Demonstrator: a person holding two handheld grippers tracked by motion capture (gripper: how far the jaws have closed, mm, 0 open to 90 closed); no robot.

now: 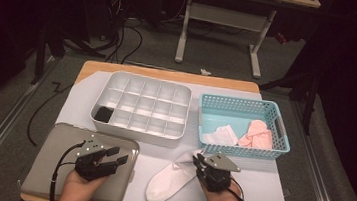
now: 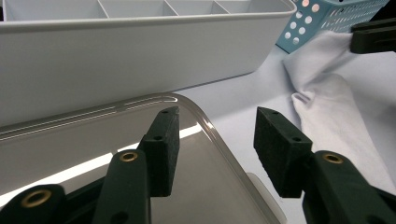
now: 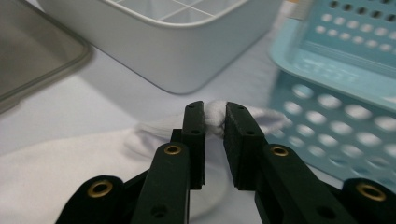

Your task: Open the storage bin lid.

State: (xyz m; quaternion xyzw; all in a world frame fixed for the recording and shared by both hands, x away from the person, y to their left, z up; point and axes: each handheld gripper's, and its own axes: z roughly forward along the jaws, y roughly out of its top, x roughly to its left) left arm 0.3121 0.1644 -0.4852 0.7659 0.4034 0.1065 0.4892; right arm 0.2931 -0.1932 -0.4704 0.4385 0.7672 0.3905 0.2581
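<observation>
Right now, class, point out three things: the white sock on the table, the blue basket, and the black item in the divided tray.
white sock (image 1: 167,182), high view, on its foot part.
blue basket (image 1: 283,133), high view, on its right rim.
black item (image 1: 103,114), high view, on its middle, in the tray's near-left compartment.

Soft white knit cloth sock (image 1: 170,180), matt, slightly fuzzy. White divided plastic organiser box (image 1: 141,107): smooth, semi-matt walls. Grey translucent plastic lid (image 1: 58,168): glossy, w/ bright reflections. Blue perforated plastic basket (image 1: 242,125), smooth, slight sheen. Pale cloth table cover (image 1: 257,189), matt; wood tabletop edge (image 1: 169,74), smooth. Black gripper pads (image 2: 163,149): matt, grainy, rubber-like, w/ brass-coloured metal rivets.
</observation>
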